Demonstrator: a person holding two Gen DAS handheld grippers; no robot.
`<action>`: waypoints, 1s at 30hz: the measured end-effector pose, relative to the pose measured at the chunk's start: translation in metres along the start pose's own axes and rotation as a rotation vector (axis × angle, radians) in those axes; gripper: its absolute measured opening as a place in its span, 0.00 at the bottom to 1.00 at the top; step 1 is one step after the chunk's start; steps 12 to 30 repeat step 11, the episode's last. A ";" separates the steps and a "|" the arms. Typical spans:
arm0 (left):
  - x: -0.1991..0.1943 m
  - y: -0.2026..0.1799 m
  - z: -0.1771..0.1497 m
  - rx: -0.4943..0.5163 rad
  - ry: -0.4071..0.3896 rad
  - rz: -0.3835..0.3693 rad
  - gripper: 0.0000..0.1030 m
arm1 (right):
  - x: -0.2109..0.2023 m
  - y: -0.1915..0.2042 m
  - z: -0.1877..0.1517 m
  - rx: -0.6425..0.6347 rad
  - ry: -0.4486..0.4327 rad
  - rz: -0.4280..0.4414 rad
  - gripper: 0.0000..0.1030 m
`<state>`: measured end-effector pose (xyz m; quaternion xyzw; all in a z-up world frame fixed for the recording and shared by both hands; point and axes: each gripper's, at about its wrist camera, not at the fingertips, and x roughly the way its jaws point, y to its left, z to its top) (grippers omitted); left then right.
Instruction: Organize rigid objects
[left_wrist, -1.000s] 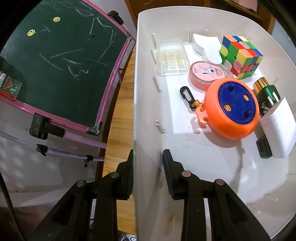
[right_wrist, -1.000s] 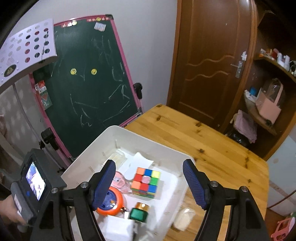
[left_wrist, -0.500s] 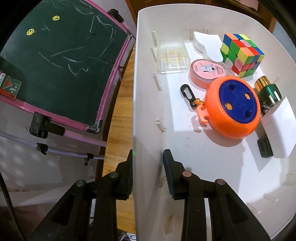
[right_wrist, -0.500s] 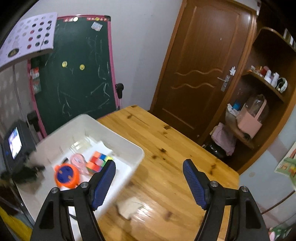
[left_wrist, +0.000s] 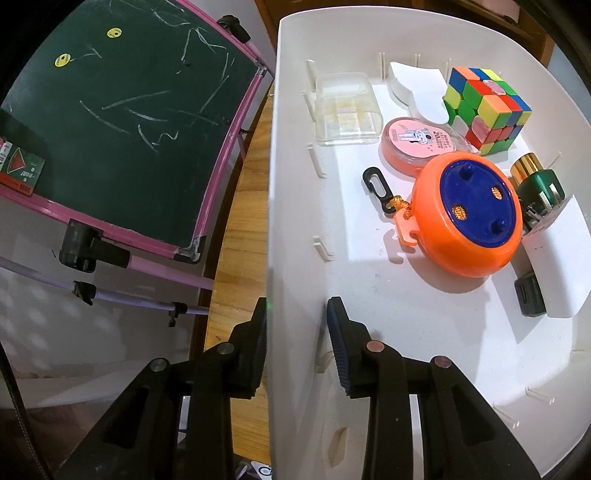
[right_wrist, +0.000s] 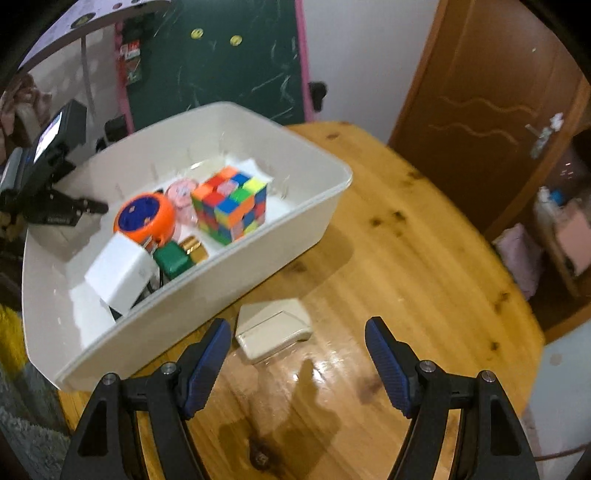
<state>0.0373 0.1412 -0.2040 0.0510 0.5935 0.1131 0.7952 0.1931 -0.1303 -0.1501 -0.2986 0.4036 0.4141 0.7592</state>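
Right wrist view: bin (right_wrist: 314, 229) at left centre on the table (right_wrist: 424, 258), holding cube (right_wrist: 231, 205) and round case (right_wrist: 146, 218); small flat box (right_wrist: 271, 328) lies on the table just below the bin's near wall.

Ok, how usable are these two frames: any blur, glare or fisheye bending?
Left wrist view: sharp, evenly lit, the white bin wall bowed by the fisheye. Right wrist view: motion blur on the puzzle cube and the bin contents, glare on the wooden table near the beige box, dark vignette at the corners.

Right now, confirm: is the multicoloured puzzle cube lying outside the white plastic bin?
No, the multicoloured puzzle cube sits inside the white plastic bin.
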 end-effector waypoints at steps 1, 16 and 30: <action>0.000 0.000 0.000 -0.001 0.001 0.001 0.36 | 0.005 0.000 -0.002 -0.004 0.006 0.021 0.74; 0.000 -0.001 0.001 -0.008 0.010 0.011 0.38 | 0.052 0.001 -0.021 -0.083 0.065 0.109 0.74; 0.000 -0.001 0.001 -0.008 0.010 0.011 0.38 | 0.052 0.001 -0.021 -0.083 0.065 0.109 0.74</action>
